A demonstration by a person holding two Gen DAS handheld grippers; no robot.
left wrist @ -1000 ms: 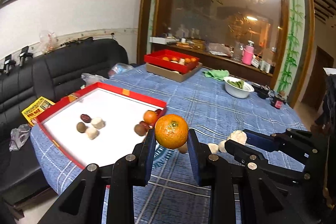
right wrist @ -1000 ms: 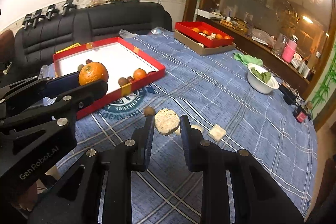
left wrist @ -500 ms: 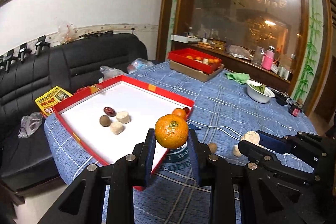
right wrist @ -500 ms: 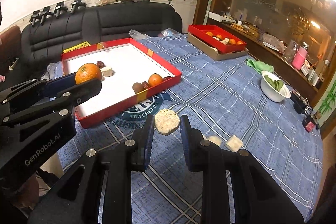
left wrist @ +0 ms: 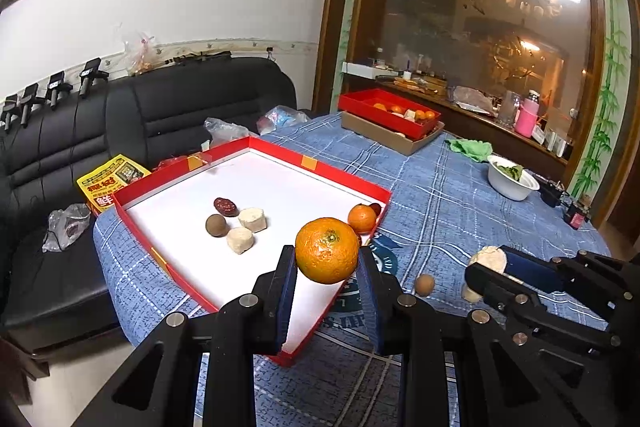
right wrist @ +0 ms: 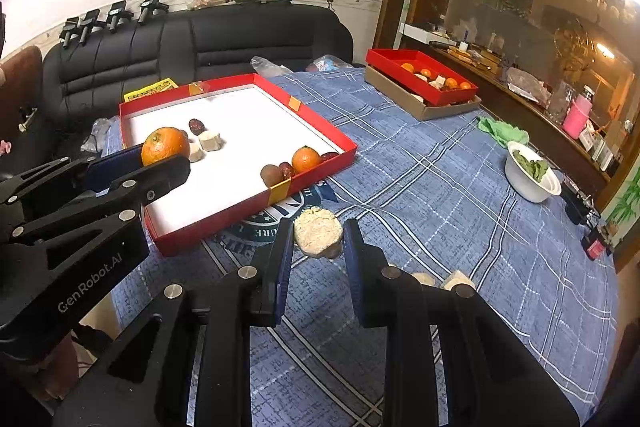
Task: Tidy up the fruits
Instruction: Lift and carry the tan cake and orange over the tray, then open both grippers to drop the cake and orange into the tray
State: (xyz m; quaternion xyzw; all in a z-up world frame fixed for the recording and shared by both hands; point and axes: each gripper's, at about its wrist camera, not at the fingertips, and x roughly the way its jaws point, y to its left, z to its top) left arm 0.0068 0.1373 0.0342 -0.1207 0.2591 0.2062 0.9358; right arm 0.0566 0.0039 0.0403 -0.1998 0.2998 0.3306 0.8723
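A wide table under a blue checked cloth (right wrist: 440,187) fills the room's middle, and on its sofa side lies the big red tray (left wrist: 344,179) with a white floor, well apart from a second red box (right wrist: 424,75) of fruit at the far end. In the big tray there is a loose cluster (a dark date, a brown round fruit, two pale chunks) and, in the corner nearest the table's centre, a small orange (left wrist: 362,219) with a few dark fruits beside it.

The left gripper (left wrist: 326,267) is clamped on a large orange (left wrist: 327,250), carried in the air above the tray's near corner. The right gripper (right wrist: 318,243) pinches a pale crumbly chunk (right wrist: 318,233) over the cloth, just outside the tray. A small brown fruit (left wrist: 424,284) and more pale pieces (right wrist: 458,281) wait on the cloth.

The risks, as I judge them: the orange is round and held only at its sides, so a loosened squeeze could send it rolling into the cluster or off the table edge; the chunk looks brittle and might crumble under pressure; and the two grippers are close enough to knock together.
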